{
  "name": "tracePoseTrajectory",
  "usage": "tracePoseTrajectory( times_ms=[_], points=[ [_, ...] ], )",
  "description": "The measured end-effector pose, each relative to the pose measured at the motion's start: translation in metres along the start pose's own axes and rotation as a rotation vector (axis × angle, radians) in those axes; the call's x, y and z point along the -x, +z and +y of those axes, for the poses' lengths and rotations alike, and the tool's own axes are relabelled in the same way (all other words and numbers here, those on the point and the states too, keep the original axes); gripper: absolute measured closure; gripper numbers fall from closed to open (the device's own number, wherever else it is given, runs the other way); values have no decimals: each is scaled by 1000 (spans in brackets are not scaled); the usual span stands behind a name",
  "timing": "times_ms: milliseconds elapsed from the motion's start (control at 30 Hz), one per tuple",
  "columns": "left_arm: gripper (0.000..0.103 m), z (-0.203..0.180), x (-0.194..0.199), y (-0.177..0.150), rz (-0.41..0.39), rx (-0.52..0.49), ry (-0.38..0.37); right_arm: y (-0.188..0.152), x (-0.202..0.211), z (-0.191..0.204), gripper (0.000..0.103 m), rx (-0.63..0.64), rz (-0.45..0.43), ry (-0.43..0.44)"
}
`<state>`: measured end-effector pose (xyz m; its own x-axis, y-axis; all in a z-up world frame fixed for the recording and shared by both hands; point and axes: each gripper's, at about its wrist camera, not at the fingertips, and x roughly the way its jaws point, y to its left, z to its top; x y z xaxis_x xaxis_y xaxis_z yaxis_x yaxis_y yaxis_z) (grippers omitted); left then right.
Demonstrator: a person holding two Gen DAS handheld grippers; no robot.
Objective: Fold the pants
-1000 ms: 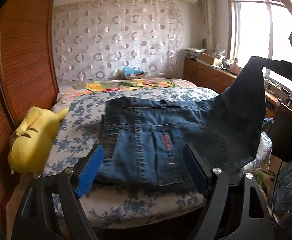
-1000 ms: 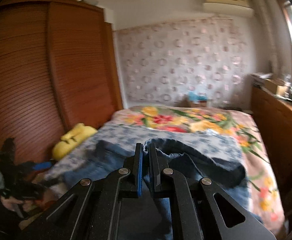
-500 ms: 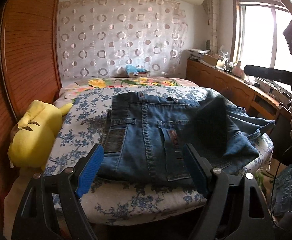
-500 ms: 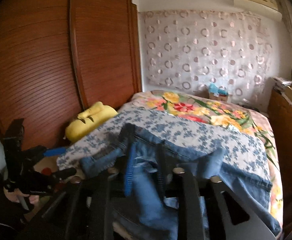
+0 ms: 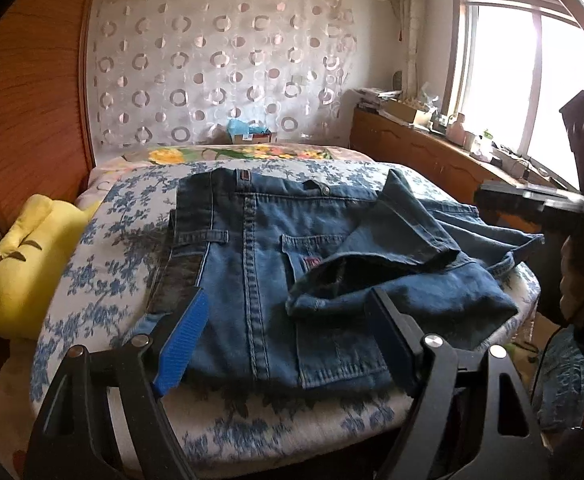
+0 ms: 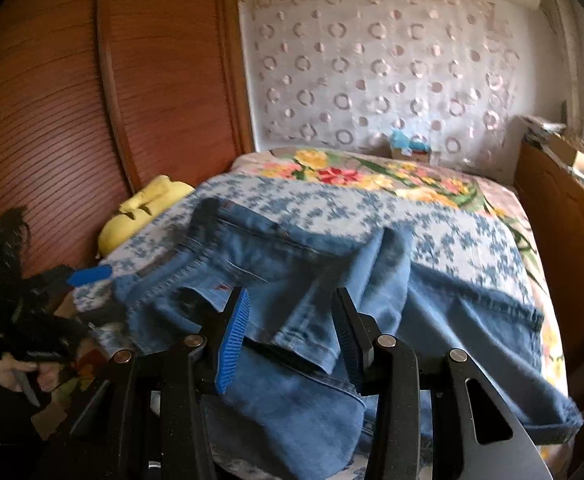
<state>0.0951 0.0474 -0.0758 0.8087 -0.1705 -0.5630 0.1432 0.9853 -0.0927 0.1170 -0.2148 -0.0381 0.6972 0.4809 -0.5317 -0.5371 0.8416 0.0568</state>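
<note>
Since the earlier frames the denim leg that hung lifted in the right claw [image 6: 287,334] has come down onto the seat of the pants [image 5: 275,264], and that claw's jaws, then pinched on the cloth, have just been opening. They now stand moderately apart with the leg's hem lying between them; neither pad appears to press on it. Judgement: the first fold is delivered and released, though untidily, as the leg lies skewed and rumpled across the rear pocket instead of square.

The left claw [image 5: 287,336] is spread wide and holds nothing; it hovers over the near edge of the pants, which lie on the blue-flowered cover of the bed [image 5: 103,248], waistband towards the far wall.

Differences between views:
- The left wrist view shows the whole seat, the rear pocket, the waistband button and the open mouth of the folded leg; the right wrist view is partly blurred there.
- The right wrist view shows the other leg trailing to the right towards the bed's edge, and a hand [image 6: 15,372] gripping the left tool's handle at lower left.
- Both views show the yellow plush toy [image 5: 31,264] beside the bed, clear of the pants.

Next step, in my assessment: straighten the folded leg before any further fold.
</note>
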Motion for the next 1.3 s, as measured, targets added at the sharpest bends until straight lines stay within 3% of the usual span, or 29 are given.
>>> tracePoseTrajectory(
  times_ms=[100, 433, 500, 733, 800, 867, 933, 1167, 1300],
  points=[
    [31, 0, -9, 4, 11, -18, -17, -2, -11, -2, 59, -43, 29, 3],
    [33, -12, -53, 10, 108, -70, -72, 9, -41, -2, 59, -98, 84, 19],
    [41, -11, -59, 10, 117, -70, -82, 9, -47, -6, 59, -108, 101, 22],
    [48, -16, -72, 5, 160, -114, -81, 10, -52, -11, 59, -137, 125, 49],
    [62, -21, -70, 3, 149, -130, -85, 10, -51, -10, 59, -133, 116, 75],
    [66, -26, -68, 2, 140, -143, -94, 7, -50, -12, 60, -126, 105, 107],
    [72, -29, -67, 5, 127, -152, -86, 9, -47, -9, 95, -110, 94, 147],
    [94, -28, -56, 9, 103, -144, -96, 24, -19, -5, 97, -89, -3, 170],
    [97, -28, -32, 12, 58, -135, -105, 36, 0, -6, 97, -71, -50, 163]
  ],
)
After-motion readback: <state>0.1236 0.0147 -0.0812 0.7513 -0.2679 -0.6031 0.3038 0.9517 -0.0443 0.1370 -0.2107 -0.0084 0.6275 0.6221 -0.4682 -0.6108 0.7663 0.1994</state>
